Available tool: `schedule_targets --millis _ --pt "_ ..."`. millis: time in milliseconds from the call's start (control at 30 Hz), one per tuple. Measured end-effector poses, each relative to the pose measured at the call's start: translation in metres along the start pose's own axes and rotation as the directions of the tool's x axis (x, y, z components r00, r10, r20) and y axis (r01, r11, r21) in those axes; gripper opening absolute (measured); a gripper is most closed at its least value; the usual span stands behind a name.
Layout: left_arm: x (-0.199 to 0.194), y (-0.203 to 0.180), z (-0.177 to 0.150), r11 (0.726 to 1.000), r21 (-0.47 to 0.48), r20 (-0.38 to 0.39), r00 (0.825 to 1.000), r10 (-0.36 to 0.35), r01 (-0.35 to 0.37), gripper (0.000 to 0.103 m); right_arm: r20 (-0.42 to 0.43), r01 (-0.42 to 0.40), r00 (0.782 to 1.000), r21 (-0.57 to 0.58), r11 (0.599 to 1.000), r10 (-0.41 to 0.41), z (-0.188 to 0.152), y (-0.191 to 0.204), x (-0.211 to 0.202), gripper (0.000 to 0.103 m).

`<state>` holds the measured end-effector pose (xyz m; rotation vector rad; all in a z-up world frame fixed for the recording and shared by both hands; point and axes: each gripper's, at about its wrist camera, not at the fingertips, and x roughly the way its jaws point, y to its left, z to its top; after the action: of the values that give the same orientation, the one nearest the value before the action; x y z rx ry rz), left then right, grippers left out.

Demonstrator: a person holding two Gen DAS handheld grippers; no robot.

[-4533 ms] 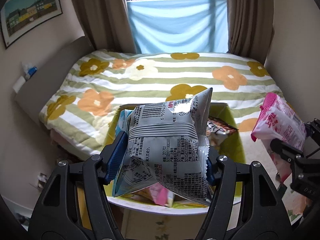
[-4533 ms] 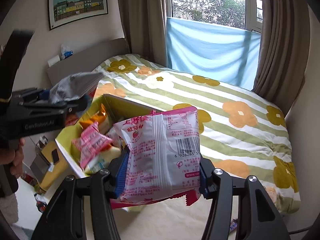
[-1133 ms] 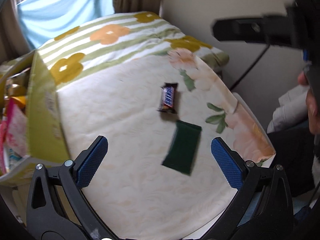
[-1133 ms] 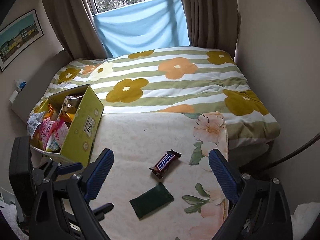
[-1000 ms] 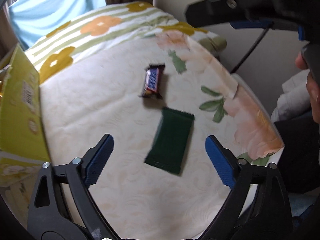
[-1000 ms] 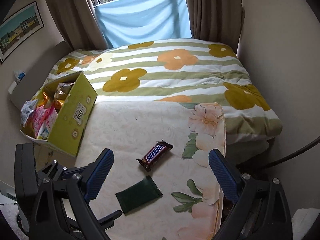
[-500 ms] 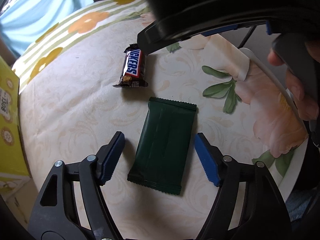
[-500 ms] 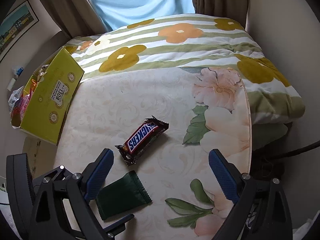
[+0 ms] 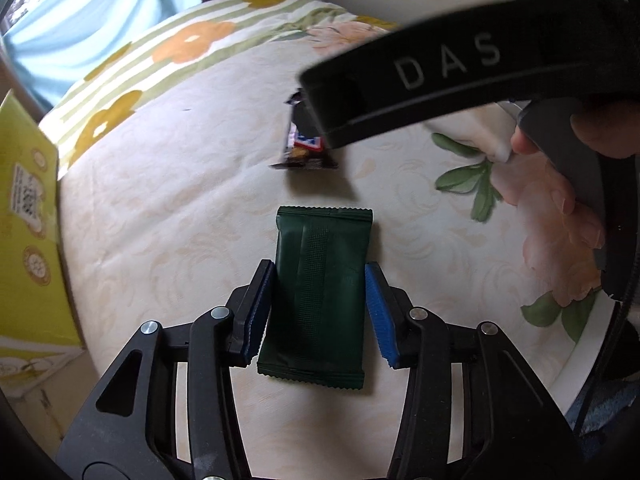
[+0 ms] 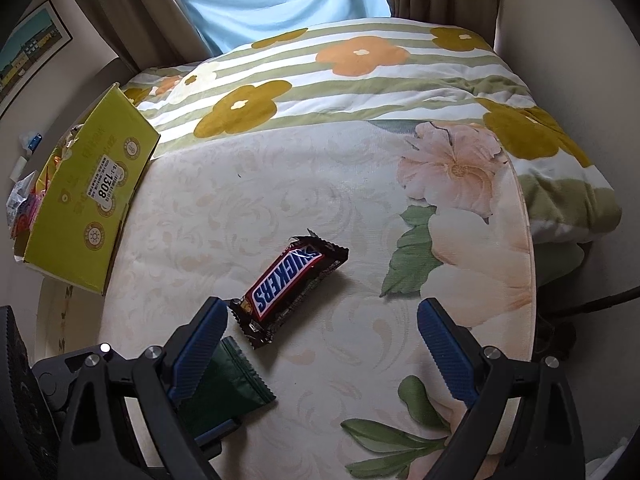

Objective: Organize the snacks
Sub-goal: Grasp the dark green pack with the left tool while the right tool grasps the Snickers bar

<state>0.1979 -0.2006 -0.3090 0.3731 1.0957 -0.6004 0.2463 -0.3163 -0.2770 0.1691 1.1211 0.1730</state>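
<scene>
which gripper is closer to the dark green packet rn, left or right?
Left. The left gripper straddles the dark green packet, a blue pad close on each side. The right gripper is open over the Snickers bar, with the packet beside its left finger.

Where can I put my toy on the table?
Bare cloth lies between the yellow box and the Snickers, and up toward the quilt. Near the front it is crowded: Snickers, green packet, and both hand-held grippers, left and right.
</scene>
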Motion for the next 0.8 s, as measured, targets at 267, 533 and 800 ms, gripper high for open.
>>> schedule_targets --millis 267,533,800 --pt "-0.005 0.039 -0.013 0.994 -0.097 -0.021 0.998 0.057 -0.059 0.042 -0.007 -0.007 1.0 0.001 1.0 0.007 0.006 0.018 0.02 0.075" --pt "-0.012 0.062 -0.019 0.979 -0.187 -0.013 0.997 0.079 -0.08 0.042 0.045 0.109 0.994 -0.111 0.988 -0.104 0.006 0.039 0.033 0.053" --pt "-0.022 0.07 -0.02 0.969 -0.233 0.0 0.997 0.081 -0.079 0.042 0.079 0.112 0.992 -0.162 0.981 -0.1 0.0 0.043 0.028 0.028"
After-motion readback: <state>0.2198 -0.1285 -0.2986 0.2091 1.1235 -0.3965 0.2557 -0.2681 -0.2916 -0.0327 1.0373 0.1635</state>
